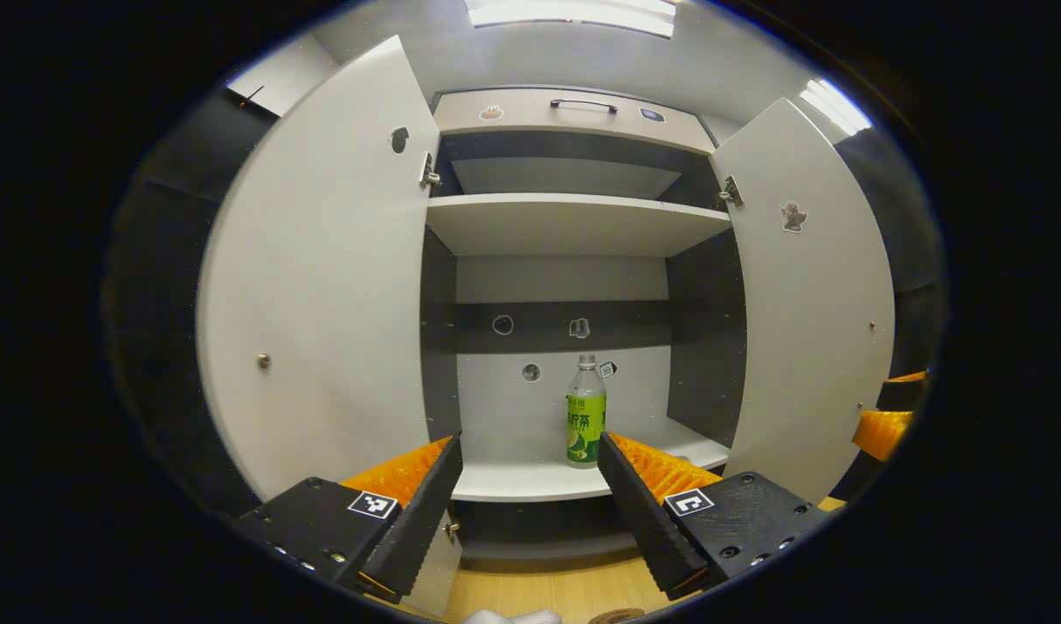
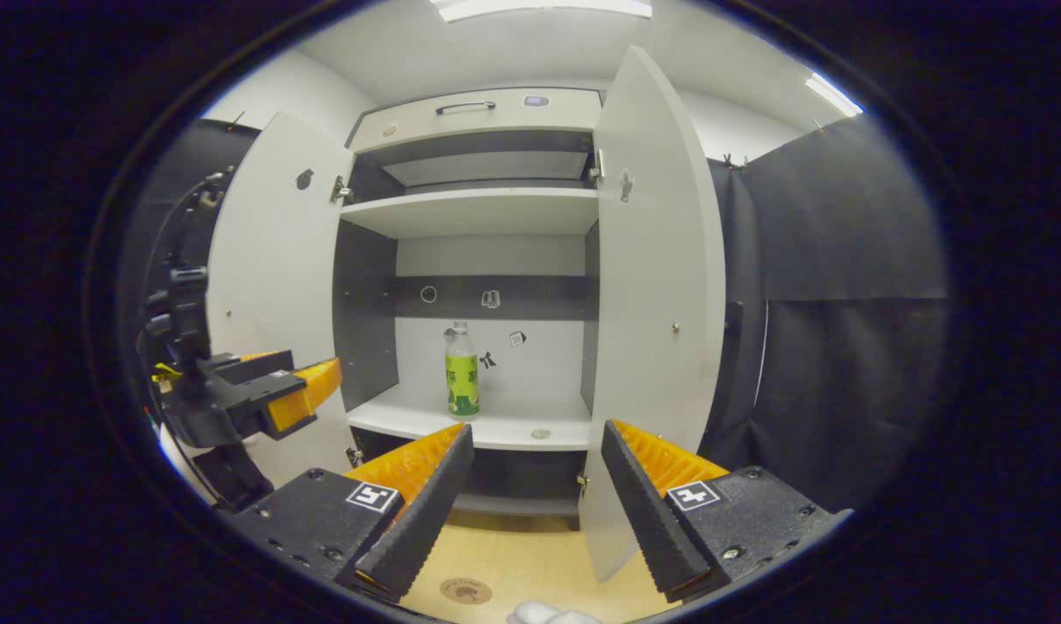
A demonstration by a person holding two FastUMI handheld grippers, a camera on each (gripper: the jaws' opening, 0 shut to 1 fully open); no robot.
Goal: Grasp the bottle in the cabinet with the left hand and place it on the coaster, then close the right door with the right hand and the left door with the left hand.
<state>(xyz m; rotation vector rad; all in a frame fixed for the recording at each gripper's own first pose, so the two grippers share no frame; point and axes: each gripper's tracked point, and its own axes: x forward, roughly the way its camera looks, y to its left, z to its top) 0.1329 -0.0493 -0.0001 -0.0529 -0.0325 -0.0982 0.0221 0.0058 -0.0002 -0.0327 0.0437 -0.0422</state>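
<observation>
**Both doors open, bottle on shelf**

Wooden counter (image 2: 530, 563) up front w/ coaster (image 2: 465, 591). Left claw (image 1: 529, 468) wide open, empty. Right claw (image 2: 537, 458) same, gaping, nothing held. Beyond: cabinet (image 2: 483, 113), left door (image 1: 322, 286) & right door (image 2: 656, 260) swung out. Bottle (image 1: 586, 410) upright on lower shelf (image 1: 530, 477), untouched.

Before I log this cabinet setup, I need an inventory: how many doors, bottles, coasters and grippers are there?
Cabinet doors: 2, left door and right door, both open
Bottles: 1, bottle on the lower shelf
Coasters: 1, coaster on the table
Grippers: 2, left gripper, right gripper
Total: 6
</observation>
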